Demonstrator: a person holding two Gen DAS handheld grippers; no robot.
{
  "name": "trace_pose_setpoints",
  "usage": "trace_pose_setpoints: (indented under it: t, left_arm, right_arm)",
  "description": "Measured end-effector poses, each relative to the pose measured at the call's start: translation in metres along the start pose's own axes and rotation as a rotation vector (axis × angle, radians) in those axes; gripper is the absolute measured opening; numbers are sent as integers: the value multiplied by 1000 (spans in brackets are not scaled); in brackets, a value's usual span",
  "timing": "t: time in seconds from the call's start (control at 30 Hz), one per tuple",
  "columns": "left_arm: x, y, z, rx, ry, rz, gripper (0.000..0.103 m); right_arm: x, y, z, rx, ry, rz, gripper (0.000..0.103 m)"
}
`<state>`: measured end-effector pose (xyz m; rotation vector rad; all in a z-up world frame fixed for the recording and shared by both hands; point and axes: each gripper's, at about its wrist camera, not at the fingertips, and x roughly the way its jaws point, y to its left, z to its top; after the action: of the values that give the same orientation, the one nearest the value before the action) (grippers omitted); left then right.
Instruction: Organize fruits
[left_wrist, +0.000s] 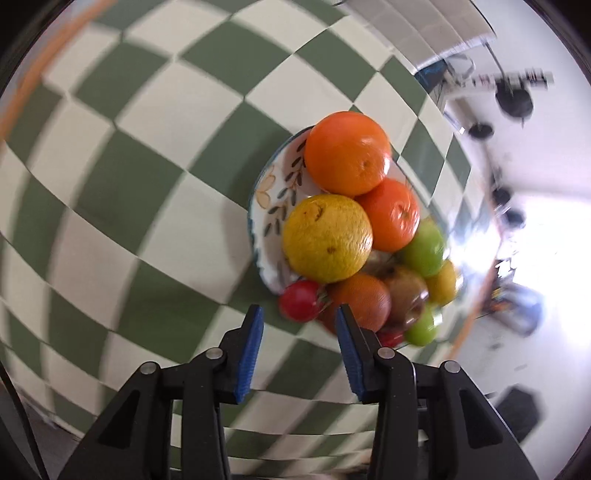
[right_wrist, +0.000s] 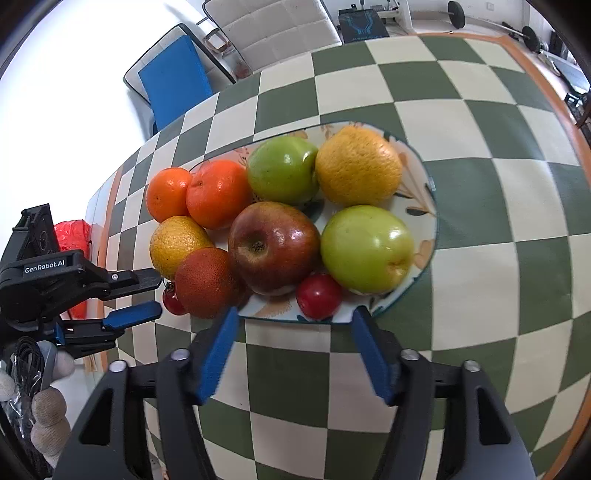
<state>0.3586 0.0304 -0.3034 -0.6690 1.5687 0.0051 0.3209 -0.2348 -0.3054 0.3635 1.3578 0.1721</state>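
A green-and-cream checked tablecloth covers the table. At the bottom of the right wrist view, the right gripper is released and empty; the left gripper, at the left edge, is also parted, holding nothing. Beyond them, mid-frame, the oval plate holds all the fruit, its long axis running lower left to upper right. Organizing looks finished.

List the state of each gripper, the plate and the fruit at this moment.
Left gripper: open, nothing between the pads.
Right gripper: open, nothing held.
Plate: flat on the checkered cloth, piled with fruit.
Red apple: on the plate, stem end up.
Small red fruit: resting at the plate's near rim.
Dark orange: at the plate's left edge.
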Motion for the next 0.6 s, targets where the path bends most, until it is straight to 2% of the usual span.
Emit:
trace_pose_setpoints:
  t: [0.03, 0.07, 0.13, 0.23, 0.37, 0.47, 0.6]
  left_arm:
    - [-6, -7, -6, 60, -29, 66, 54]
    - [-8, -11, -10, 96, -50, 106, 59]
    - [-15, -21, -21, 188, -110, 216, 80]
    - [-17, -31, -33, 275, -163, 322, 93]
    - [-23, -39, -46, 346, -223, 366, 97]
    - [-34, -44, -56, 396, -269, 363, 97]
    - [-47, -55, -69, 442, -292, 348, 97]
  right_arm:
    - [-5, 0, 0, -3, -5, -15, 80]
    - [-13, 0, -1, -12, -16, -46, 84]
    - [-26, -1, -2, -27, -36, -90, 90]
    - [-42, -2, -1, -50, -62, -177, 96]
    - [-60, -2, 0, -68, -106, -229, 99]
    - [-71, -1, -1, -74, -131, -254, 99]
    - [-90, 0, -7, -56, -156, -259, 99]
